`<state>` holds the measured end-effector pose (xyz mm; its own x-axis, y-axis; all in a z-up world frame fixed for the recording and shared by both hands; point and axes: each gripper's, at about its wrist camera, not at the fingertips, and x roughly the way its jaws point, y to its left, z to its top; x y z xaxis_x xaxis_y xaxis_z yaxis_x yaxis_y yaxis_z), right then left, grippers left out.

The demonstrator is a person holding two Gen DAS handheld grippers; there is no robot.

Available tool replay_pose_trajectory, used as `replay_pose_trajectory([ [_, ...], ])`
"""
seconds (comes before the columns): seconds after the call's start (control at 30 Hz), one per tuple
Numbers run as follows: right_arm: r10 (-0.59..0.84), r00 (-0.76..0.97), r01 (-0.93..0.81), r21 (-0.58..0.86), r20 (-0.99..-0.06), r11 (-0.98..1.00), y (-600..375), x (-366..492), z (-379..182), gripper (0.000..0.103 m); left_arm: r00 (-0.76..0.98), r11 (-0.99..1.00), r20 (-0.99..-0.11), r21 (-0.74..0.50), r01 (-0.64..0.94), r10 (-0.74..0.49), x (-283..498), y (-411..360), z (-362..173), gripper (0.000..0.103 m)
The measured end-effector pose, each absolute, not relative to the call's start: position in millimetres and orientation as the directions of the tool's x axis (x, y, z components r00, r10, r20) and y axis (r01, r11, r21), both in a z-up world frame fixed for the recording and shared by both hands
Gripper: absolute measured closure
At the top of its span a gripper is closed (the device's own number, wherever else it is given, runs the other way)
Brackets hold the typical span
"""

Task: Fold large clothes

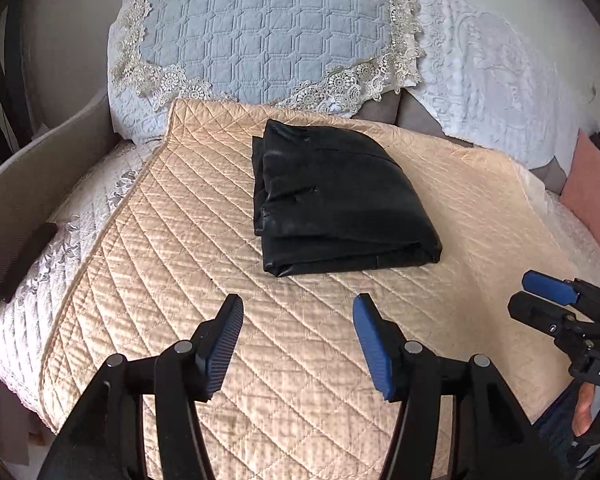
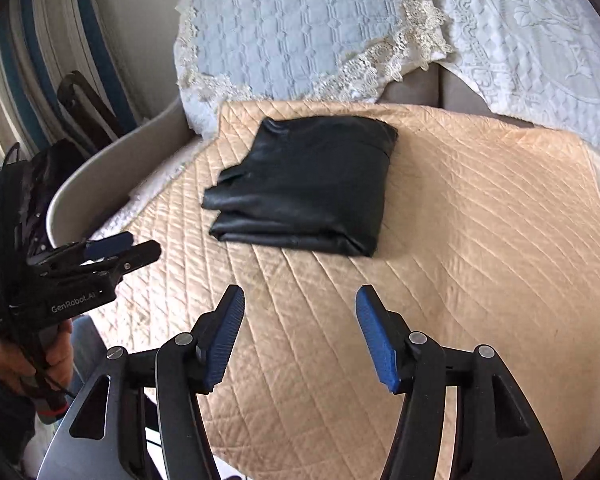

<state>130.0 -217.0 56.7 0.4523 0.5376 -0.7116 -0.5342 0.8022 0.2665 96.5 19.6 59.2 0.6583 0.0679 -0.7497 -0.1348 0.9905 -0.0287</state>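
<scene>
From the left wrist view, our left gripper (image 1: 298, 344) hangs over the near part of the peach quilted cover (image 1: 148, 264) with its jaws spread and nothing between them. The black garment (image 1: 336, 200) lies ahead and a little to the right, already folded into a compact stack, resting toward the far edge of the cover, just short of the blue lace-trimmed pillow (image 1: 260, 32). It is apart from both grippers. Its long axis runs from the far edge toward us, with the thick folded edge on the near side. Our right gripper (image 1: 540, 292) enters at the right edge of this view, jaws also parted and empty, held in a hand (image 1: 588, 404).

From the right wrist view, our right gripper (image 2: 300, 336) stands open and empty above the cover (image 2: 480, 240). The garment (image 2: 304, 188) sits ahead and slightly left, its near folded edge facing us. Our left gripper (image 2: 116, 250) shows at the left edge, low and beside the cover's left side.

We judge the fold done or nearly so; neither hand looks clearly nearer, and the garment lies roughly between the 2 lines of reach.
</scene>
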Motion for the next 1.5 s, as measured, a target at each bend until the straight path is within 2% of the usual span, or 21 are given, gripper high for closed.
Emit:
replay_pose_trajectory([
  [0.17,0.505,0.456,-0.529,0.233,-0.733,0.816,-212.8,132.3,47.3,0.044,0.639,0.988,-0.762,0.007,-0.153,0.104,100.3,19.1,45.7,0.043],
  [0.53,0.499,0.447,-0.530,0.230,-0.742,0.816,-203.8,132.2,40.0,0.044,0.615,0.982,-0.780,0.001,-0.187,0.118,103.4,28.0,29.2,0.043],
  [1.5,0.501,0.438,-0.536,0.230,-0.747,0.812,-196.1,130.4,39.9,0.044,0.608,0.981,-0.782,0.021,-0.194,0.137,99.4,25.6,34.4,0.043],
])
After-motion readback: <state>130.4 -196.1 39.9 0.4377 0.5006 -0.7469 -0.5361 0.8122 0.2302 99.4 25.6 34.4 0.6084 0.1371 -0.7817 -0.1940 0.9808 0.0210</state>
